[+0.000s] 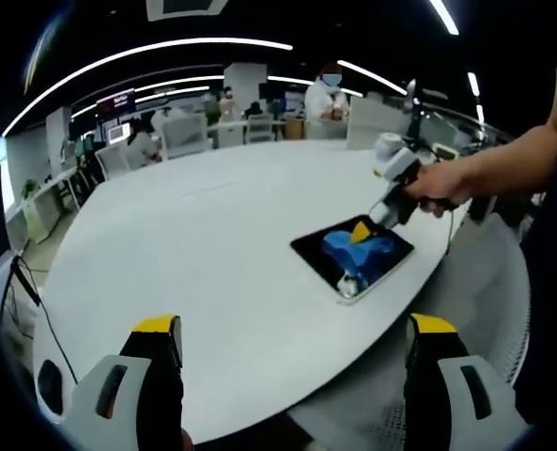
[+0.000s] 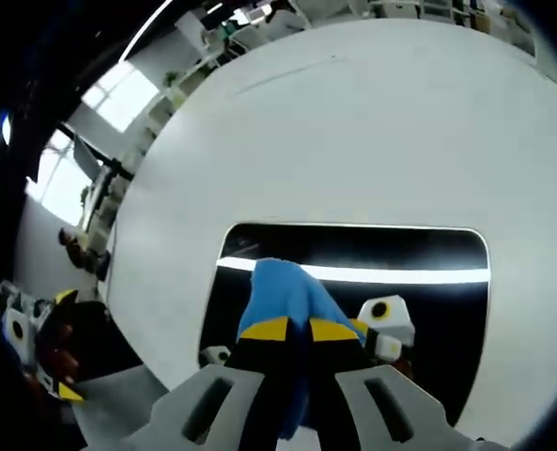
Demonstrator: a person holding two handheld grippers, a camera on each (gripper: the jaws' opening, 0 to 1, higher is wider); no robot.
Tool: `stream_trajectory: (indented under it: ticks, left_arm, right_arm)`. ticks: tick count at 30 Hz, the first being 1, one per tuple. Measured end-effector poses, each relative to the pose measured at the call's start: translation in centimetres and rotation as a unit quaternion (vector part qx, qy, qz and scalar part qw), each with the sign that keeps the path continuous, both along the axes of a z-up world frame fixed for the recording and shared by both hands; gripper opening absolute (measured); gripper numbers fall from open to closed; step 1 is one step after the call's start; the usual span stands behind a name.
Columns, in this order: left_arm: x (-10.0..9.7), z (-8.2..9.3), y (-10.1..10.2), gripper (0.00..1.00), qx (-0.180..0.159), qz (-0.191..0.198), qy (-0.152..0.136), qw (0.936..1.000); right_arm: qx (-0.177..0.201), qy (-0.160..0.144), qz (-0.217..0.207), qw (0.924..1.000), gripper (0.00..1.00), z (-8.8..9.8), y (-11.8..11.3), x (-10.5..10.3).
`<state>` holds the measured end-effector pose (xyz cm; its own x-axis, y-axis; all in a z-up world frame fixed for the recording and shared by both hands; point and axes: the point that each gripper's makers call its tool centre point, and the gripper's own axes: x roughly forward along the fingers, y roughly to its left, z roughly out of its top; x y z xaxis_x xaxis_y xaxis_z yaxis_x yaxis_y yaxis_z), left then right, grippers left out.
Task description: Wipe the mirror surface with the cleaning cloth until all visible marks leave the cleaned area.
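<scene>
Blue cloth (image 2: 283, 291) in right tool (image 2: 299, 331), on mirror (image 2: 428, 310).

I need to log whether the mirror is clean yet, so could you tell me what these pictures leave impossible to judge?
- Marks on the mirror: in the right gripper view it reflects ceiling lights and the gripper, and the blue cloth covers the middle.
- Mirror in the left gripper view: too small and far for smudges.
- Mirror's near edge: hidden behind the right gripper.
- Left gripper: jaws wide apart over the white table, base cut off by the frame.
</scene>
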<state>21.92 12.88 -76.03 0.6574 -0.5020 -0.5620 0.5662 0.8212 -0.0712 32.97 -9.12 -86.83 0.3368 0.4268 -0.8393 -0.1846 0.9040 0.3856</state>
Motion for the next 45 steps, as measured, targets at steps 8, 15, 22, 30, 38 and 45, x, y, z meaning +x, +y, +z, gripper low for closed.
stream_trajectory:
  ticks: [8, 15, 22, 30, 38, 45]
  left_arm:
    - [0.1, 0.4, -0.5, 0.99, 0.003, -0.005, -0.003, 1.0]
    - [0.3, 0.1, -0.3, 0.99, 0.003, -0.002, -0.002, 1.0]
    - [0.4, 0.1, -0.2, 0.99, 0.001, 0.003, -0.002, 1.0]
    - [0.3, 0.2, 0.2, 0.99, 0.002, 0.011, -0.005, 0.9999]
    - [0.3, 0.5, 0.0, 0.99, 0.001, 0.008, -0.008, 0.9999]
    - [0.6, 0.8, -0.5, 0.99, -0.004, -0.001, -0.012, 0.9999]
  right_arm:
    - [-0.006, -0.003, -0.004, 1.0, 0.01, 0.0, 0.0, 1.4]
    - [-0.008, -0.005, -0.006, 0.9999, 0.01, -0.2, 0.0, 2.5]
    - [-0.013, -0.008, -0.002, 0.9999, 0.01, -0.2, -0.1, 3.7]
    - [-0.016, -0.014, -0.001, 0.9998, 0.01, -0.1, -0.2, 4.8]
    - [-0.016, -0.014, -0.011, 0.9997, 0.01, -0.1, -0.3, 5.7]
    - [0.001, -0.005, -0.019, 0.9998, 0.01, 0.0, -0.3, 5.9]
